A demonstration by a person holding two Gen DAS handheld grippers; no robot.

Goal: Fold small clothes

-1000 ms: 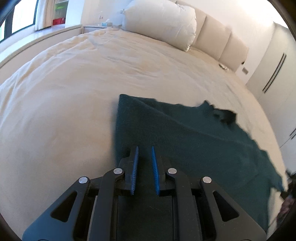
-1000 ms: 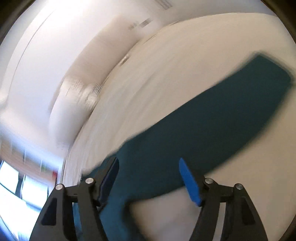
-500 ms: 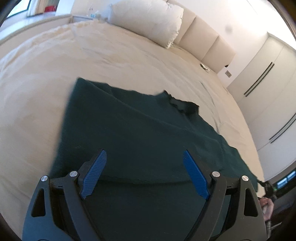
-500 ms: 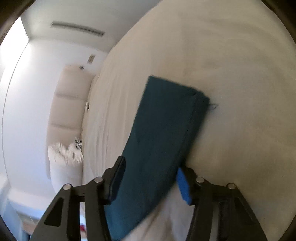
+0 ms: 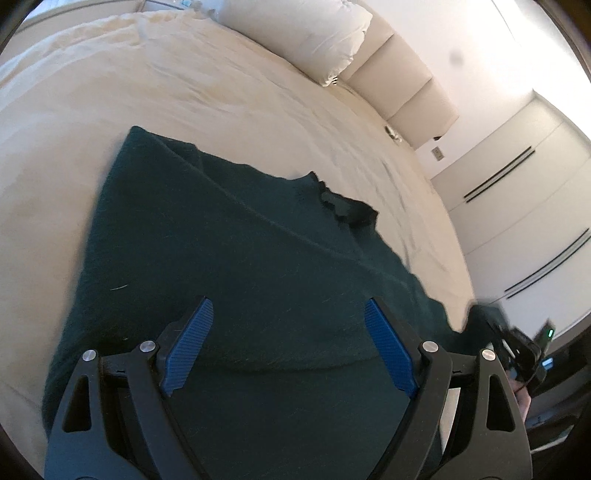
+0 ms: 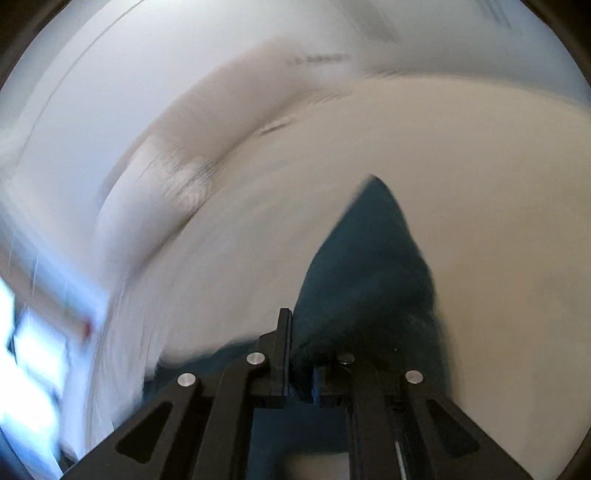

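While the dark teal knitted garment [image 5: 229, 266] lay spread on the cream bed [image 5: 184, 96], the right gripper [image 6: 301, 369] pinched its edge; the left gripper [image 5: 286, 347] hovered released above it, a fold-over likely next.

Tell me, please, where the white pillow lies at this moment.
In the left wrist view the white pillow lies at the top, at the far end of the bed, against the padded headboard, far beyond the dark green garment.
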